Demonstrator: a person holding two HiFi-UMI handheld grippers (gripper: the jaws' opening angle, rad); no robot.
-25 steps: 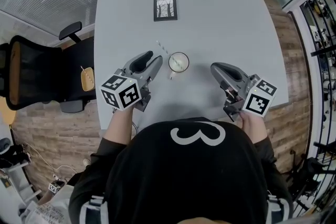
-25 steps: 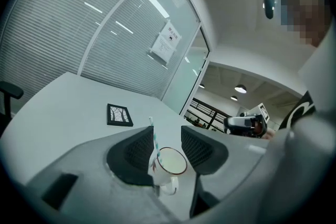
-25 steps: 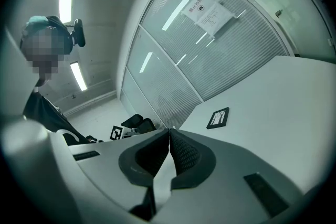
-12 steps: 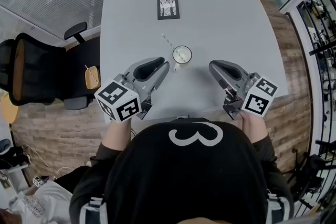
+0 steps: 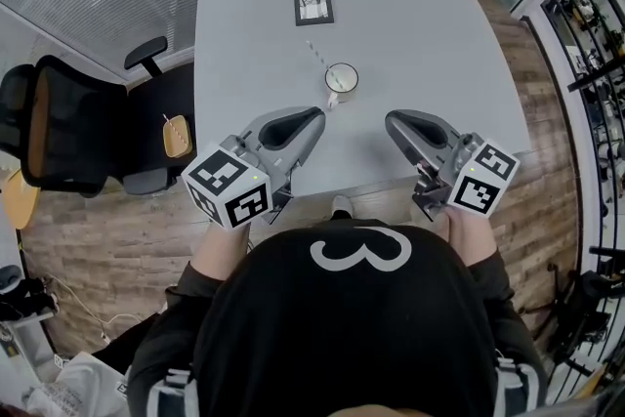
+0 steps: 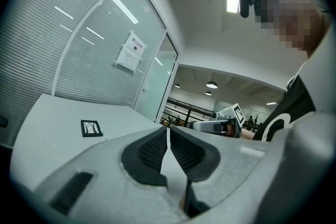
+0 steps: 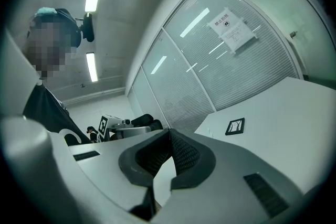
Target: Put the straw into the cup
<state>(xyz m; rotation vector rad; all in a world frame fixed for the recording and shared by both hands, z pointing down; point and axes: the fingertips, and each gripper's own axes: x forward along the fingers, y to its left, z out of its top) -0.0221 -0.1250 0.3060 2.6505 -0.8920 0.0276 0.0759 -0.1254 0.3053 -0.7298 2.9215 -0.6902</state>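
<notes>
A white cup (image 5: 342,78) stands near the middle of the grey table (image 5: 420,15). A striped straw (image 5: 318,54) leans out of the cup toward the far left. My left gripper (image 5: 317,119) hovers near the table's front edge, short of the cup; its jaws are closing, tips almost together, with nothing between them (image 6: 168,131). My right gripper (image 5: 391,122) is held at the same depth to the right, shut and empty (image 7: 169,134). Both grippers point about level, so the cup is out of both gripper views.
A small framed black card (image 5: 313,5) lies at the far side of the table. A black office chair (image 5: 59,127) stands left of the table. The table's front edge runs just under both grippers. Each gripper shows in the other's view, the right gripper (image 6: 215,124) and the left gripper (image 7: 126,126).
Both grippers have drawn back from the cup toward the person and risen. The left one, which was right beside the cup, is now well short of it. Cup and straw stayed put.
</notes>
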